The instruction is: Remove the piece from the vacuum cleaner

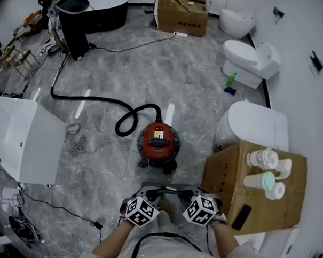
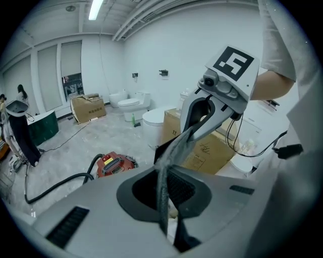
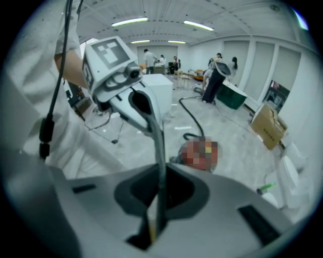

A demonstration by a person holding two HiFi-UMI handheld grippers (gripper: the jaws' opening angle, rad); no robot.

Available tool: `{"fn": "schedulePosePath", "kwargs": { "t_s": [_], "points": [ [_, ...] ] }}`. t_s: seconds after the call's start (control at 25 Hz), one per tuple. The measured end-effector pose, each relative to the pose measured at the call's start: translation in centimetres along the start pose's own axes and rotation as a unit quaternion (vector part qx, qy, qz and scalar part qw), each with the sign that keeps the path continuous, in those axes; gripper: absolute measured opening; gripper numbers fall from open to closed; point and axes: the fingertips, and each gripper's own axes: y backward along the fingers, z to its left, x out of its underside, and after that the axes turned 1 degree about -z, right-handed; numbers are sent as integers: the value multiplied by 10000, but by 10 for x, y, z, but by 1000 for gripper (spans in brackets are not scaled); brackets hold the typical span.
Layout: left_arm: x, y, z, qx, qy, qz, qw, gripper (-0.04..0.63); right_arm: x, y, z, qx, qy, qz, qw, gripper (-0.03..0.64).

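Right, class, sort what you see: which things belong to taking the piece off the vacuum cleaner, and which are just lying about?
Belongs to the job: red vacuum cleaner, its black hose, grey piece gripped by the left gripper and right gripper.
Lying about: cardboard box, bottles on it, toilet, green bottle, white cabinet.

Left tool and right tool gripping one grey piece, red vacuum cleaner sitting ahead, cardboard box standing right of them
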Motion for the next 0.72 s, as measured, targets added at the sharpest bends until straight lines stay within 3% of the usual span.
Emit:
{"fn": "schedulePosePath", "kwargs": {
  "t_s": [0.32, 0.72],
  "points": [
    [-24, 39, -10, 183, 238, -212, 9993, 34, -26, 38, 7, -140, 133, -163, 9997, 34],
    [-43, 77, -19, 246, 81, -295, 9992, 34, -50, 70, 19, -247, 318, -294, 9988, 34]
  ]
}}
